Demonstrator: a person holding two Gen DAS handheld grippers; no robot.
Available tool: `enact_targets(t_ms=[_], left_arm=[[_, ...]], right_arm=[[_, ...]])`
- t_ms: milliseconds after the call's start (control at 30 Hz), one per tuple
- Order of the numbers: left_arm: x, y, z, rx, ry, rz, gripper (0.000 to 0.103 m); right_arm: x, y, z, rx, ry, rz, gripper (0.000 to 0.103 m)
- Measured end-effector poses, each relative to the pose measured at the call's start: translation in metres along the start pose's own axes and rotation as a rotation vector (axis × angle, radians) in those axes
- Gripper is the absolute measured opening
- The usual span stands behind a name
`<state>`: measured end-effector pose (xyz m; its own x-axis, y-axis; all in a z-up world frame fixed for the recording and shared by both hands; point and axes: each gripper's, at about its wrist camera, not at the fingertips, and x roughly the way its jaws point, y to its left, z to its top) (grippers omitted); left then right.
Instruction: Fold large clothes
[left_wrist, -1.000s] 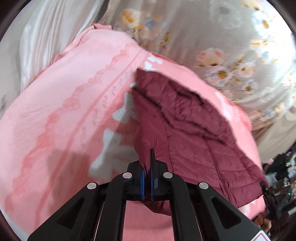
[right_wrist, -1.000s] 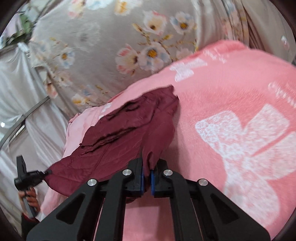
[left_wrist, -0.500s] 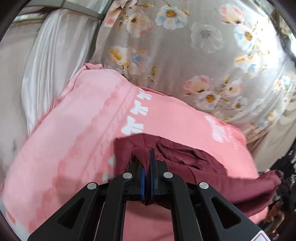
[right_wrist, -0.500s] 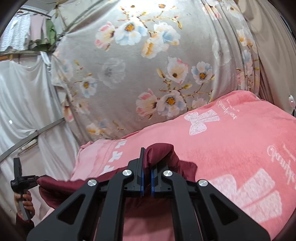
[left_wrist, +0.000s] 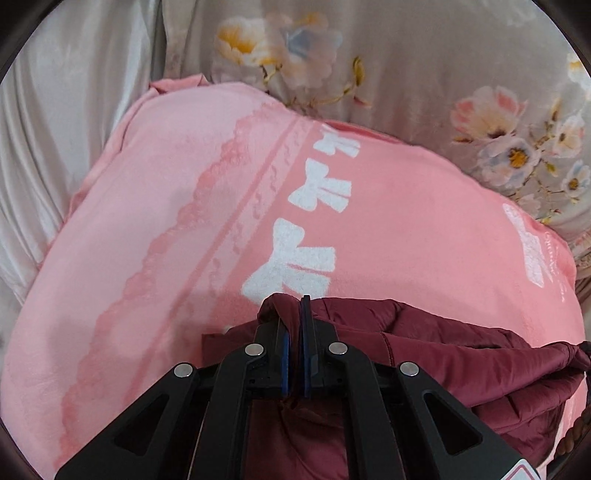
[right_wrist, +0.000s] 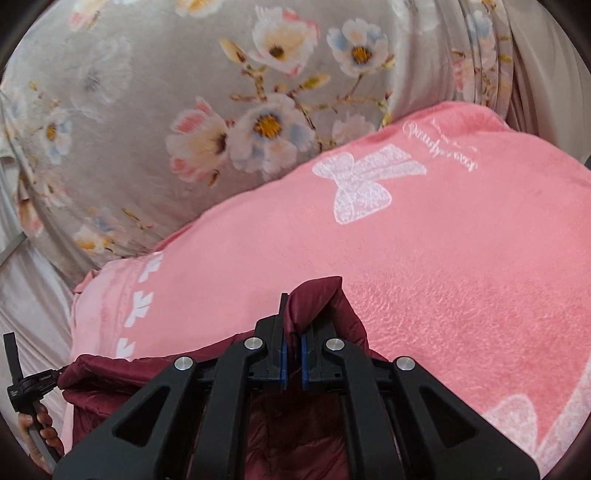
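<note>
The left hand-held gripper (left_wrist: 293, 325) is clamped on a bunched edge of the dark maroon quilted puffer jacket (left_wrist: 461, 365), which stretches rightward in that view over the pink fleece blanket with white bows (left_wrist: 406, 221) covering the bed. The right hand-held gripper (right_wrist: 291, 332) pinches another fold of it. Behind hangs a grey floral curtain (right_wrist: 147, 92).
</note>
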<state>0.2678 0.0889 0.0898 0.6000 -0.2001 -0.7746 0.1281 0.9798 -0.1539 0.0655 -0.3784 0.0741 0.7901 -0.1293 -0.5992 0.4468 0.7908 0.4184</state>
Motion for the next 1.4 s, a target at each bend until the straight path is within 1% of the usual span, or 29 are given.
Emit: enact_targets(t_ms=[133, 267, 400, 500, 533, 567, 600, 633, 667, 700, 733, 767, 800, 833, 867, 900, 933, 967, 1033, 1067, 1133, 1200, 1233, 1333, 1400], left_arm=[[0.04, -0.001, 0.001, -0.016, 0.063, 0.011, 0.006], [0.07, 0.002, -0.003, -0.024, 0.102, 0.004, 0.013], [0.087, 0.0, -0.006, -0.013, 0.106, -0.009, 0.014], [0.09, -0.002, -0.003, -0.006, 0.092, -0.007, 0.014], [0.089, -0.001, -0.001, -0.011, 0.093, -0.012, 0.014], [0.085, 0.002, 0.003, -0.02, 0.09, -0.021, 0.016], [0.078, 0.008, 0.009, -0.046, 0.083, -0.046, 0.016], [0.07, 0.014, 0.013, -0.069, 0.072, -0.073, 0.016], [0.059, 0.022, 0.019, -0.1, 0.059, -0.112, 0.016], [0.047, 0.031, 0.026, -0.127, 0.044, -0.15, 0.016], [0.038, 0.037, 0.031, -0.139, 0.033, -0.165, 0.016], [0.028, 0.042, 0.037, -0.142, 0.018, -0.166, 0.022], [0.012, 0.048, 0.044, -0.136, -0.032, -0.103, 0.048], [-0.002, 0.052, 0.049, -0.13, -0.09, -0.024, 0.059], [-0.017, 0.055, 0.053, -0.12, -0.16, 0.04, 0.064], [-0.033, 0.055, 0.056, -0.086, -0.221, 0.082, 0.064], [-0.041, 0.054, 0.059, -0.063, -0.23, 0.093, 0.064], [-0.048, 0.051, 0.06, -0.046, -0.229, 0.079, 0.064], [-0.059, 0.036, 0.056, -0.019, -0.212, 0.011, 0.064], [-0.061, 0.024, 0.052, 0.008, -0.194, -0.01, 0.064], [-0.056, -0.008, 0.039, 0.079, -0.135, -0.057, 0.064], [-0.043, -0.041, 0.021, 0.124, -0.067, -0.112, 0.064], [-0.035, -0.055, 0.013, 0.144, -0.037, -0.134, 0.064], [-0.01, -0.088, -0.009, 0.208, 0.011, -0.133, 0.064], [0.008, -0.106, -0.019, 0.243, 0.043, -0.126, 0.064]], right_arm=[[0.034, -0.009, -0.006, 0.016, 0.06, -0.029, 0.004], [0.061, -0.019, -0.017, 0.023, 0.114, -0.057, 0.005], [0.075, -0.025, -0.023, 0.038, 0.146, -0.065, 0.006], [0.076, -0.024, -0.019, 0.045, 0.157, -0.056, 0.009], [0.074, -0.024, -0.016, 0.044, 0.156, -0.047, 0.011], [0.068, -0.023, -0.013, 0.045, 0.149, -0.036, 0.017], [0.057, -0.024, -0.009, 0.056, 0.128, -0.009, 0.021], [0.042, -0.026, -0.006, 0.077, 0.094, 0.032, 0.035], [0.029, -0.026, -0.003, 0.093, 0.062, 0.052, 0.047], [0.01, -0.028, 0.0, 0.103, 0.007, 0.054, 0.064], [-0.004, -0.028, 0.002, 0.093, -0.029, 0.054, 0.067], [-0.016, -0.026, 0.004, 0.077, -0.044, 0.061, 0.067], [-0.028, -0.023, 0.005, 0.06, -0.054, 0.068, 0.067], [-0.037, -0.018, 0.006, 0.042, -0.062, 0.078, 0.067], [-0.044, -0.011, 0.005, 0.016, -0.063, 0.088, 0.067], [-0.051, 0.002, 0.003, -0.033, -0.054, 0.091, 0.067], [-0.054, 0.018, 0.0, -0.088, -0.045, 0.087, 0.066], [-0.053, 0.029, -0.002, -0.125, -0.035, 0.088, 0.066], [-0.047, 0.066, -0.013, -0.22, 0.021, 0.113, 0.062], [-0.04, 0.09, -0.019, -0.272, 0.058, 0.124, 0.06], [-0.025, 0.124, -0.031, -0.354, 0.105, 0.133, 0.058], [-0.001, 0.154, -0.041, -0.421, 0.154, 0.117, 0.056], [0.013, 0.166, -0.045, -0.438, 0.186, 0.111, 0.053], [0.052, 0.184, -0.051, -0.457, 0.251, 0.063, 0.047], [0.078, 0.188, -0.056, -0.47, 0.297, 0.013, 0.036]])
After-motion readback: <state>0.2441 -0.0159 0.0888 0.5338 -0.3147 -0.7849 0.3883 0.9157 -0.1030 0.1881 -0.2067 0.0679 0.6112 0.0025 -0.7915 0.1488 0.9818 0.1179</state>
